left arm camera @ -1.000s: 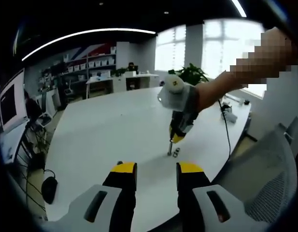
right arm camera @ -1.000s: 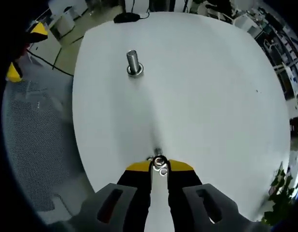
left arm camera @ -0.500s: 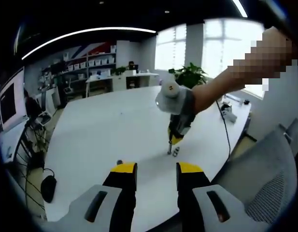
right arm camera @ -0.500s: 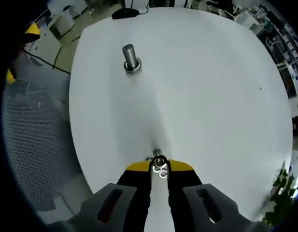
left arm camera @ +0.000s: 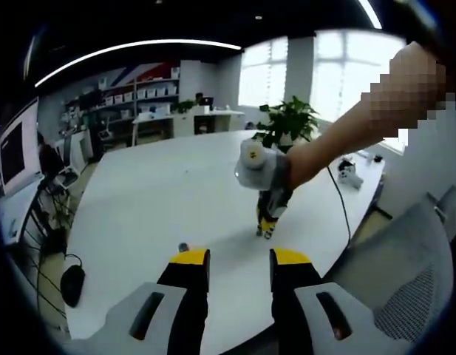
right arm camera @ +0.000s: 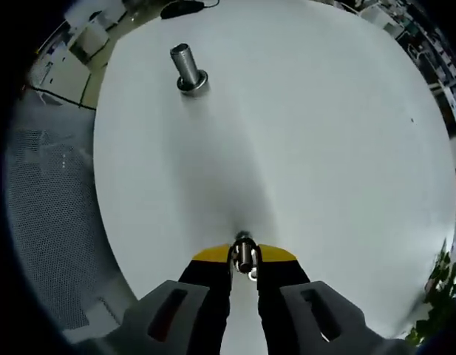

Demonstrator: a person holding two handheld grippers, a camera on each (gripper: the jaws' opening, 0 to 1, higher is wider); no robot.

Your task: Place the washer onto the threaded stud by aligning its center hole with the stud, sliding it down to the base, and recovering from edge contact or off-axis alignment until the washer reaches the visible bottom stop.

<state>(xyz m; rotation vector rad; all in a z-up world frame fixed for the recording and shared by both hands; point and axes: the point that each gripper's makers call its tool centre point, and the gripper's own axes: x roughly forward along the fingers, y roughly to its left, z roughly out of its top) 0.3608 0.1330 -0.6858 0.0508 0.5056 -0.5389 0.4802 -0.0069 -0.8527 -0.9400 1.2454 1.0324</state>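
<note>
On the white table (right arm camera: 324, 133) a tall threaded stud (right arm camera: 185, 66) stands on its base at the far left. A second, short stud (right arm camera: 244, 255) rises between the jaws of my right gripper (right arm camera: 244, 259), which is shut on a washer around it. A loose washer (right arm camera: 252, 274) lies just beside. In the left gripper view the right gripper (left arm camera: 266, 225) points straight down at the table (left arm camera: 154, 200), held by a person's arm. My left gripper (left arm camera: 239, 259) hangs open and empty over the near edge, with the tall stud (left arm camera: 182, 246) at its left jaw tip.
A grey mesh chair (left arm camera: 405, 281) stands at the table's edge, also seen as the chair (right arm camera: 43, 222). A black mouse (left arm camera: 72, 282) lies off the left edge. A white device with a cable (left arm camera: 351, 176) and a plant (left arm camera: 290, 118) sit farther back.
My right gripper has come down toward the table, so the short stud now stands up between its jaws. The tall stud has slid up and left in that view. The left gripper holds still.
</note>
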